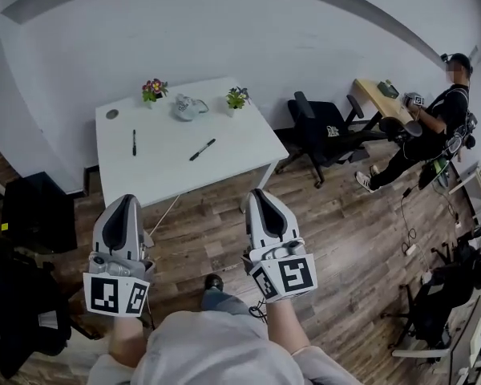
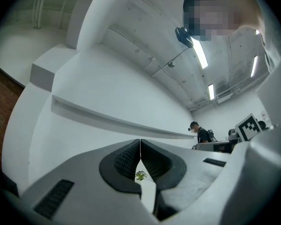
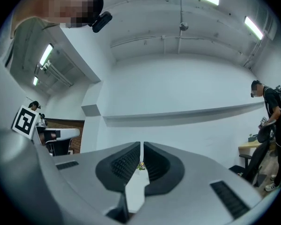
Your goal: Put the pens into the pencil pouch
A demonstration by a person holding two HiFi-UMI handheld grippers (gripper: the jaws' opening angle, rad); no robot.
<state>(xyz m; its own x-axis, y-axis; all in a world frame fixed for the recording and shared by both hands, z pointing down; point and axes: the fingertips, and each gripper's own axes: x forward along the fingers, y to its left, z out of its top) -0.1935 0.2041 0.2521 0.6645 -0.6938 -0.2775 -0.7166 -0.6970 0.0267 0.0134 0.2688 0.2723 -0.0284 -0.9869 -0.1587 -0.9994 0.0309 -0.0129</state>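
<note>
The left gripper point(image 1: 127, 200) and the right gripper point(image 1: 259, 192) are held side by side over the wooden floor point(image 1: 345, 215), well short of the white table point(image 1: 168, 165), which stands at twelve o'clock from the holder. In its own view the left gripper's jaws are pressed fully together with nothing between them. The right gripper's jaws are closed to a hairline slit and likewise hold nothing. Taking the table's far edge as twelve, the pencil pouch point(image 1: 188, 107) lies at about twelve o'clock. It sits between a flowering pot plant point(image 1: 153, 90) at eleven and a green pot plant point(image 1: 237, 97) at one. At this range I cannot tell whether the pouch is open or zipped. One pen point(image 1: 134, 142) lies at nine o'clock, and a second pen point(image 1: 202, 149) lies slanted just right of centre, toward four. Both pens are apart from the pouch. Neither gripper view shows the pens or the pouch: each gripper's body blocks the lower field, leaving only a sliver of tabletop and a speck of foliage beneath the jaws. At two o'clock in the room another person point(image 1: 437, 123) stands at a wooden desk point(image 1: 381, 99), partly hidden behind a black office chair point(image 1: 325, 131).
</note>
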